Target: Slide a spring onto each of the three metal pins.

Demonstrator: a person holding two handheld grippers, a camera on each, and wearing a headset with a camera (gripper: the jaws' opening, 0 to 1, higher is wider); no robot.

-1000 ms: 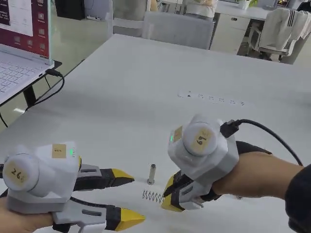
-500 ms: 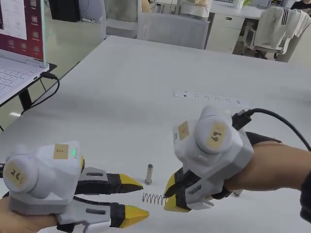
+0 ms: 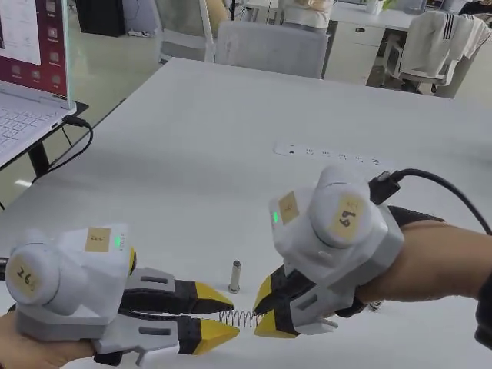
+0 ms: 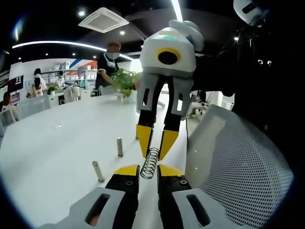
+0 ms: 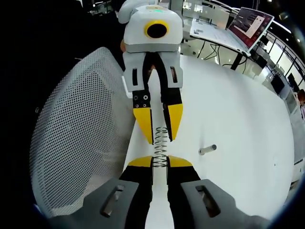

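The spring (image 3: 240, 317) is stretched between the two claws, low over the table (image 3: 231, 154). Whether it touches the surface is hard to make out.

The right claw (image 3: 264, 311) is clamped on the spring's right end. In the head view that end is hidden between the yellow tips, and the jaws are half covered by the claw's own white body. The right gripper view is plainer: the tips sit together on the last coils.

The left claw (image 3: 231, 316) has its jaws slightly apart, one on each side of the spring's other end. I cannot tell whether they press the coils or only flank them. In the left gripper view the tips look just beside the wire, while in the head view the gap seems wider than the spring.

A bare metal pin (image 3: 235, 275) stands upright on the table just behind the spring, apart from it. In the left gripper view a second pin (image 4: 119, 146) stands beyond it. Its surface looks ribbed, but it is too small to say whether coils sit on it.

A laptop (image 3: 23, 69) is cut off by the left edge of the head view.
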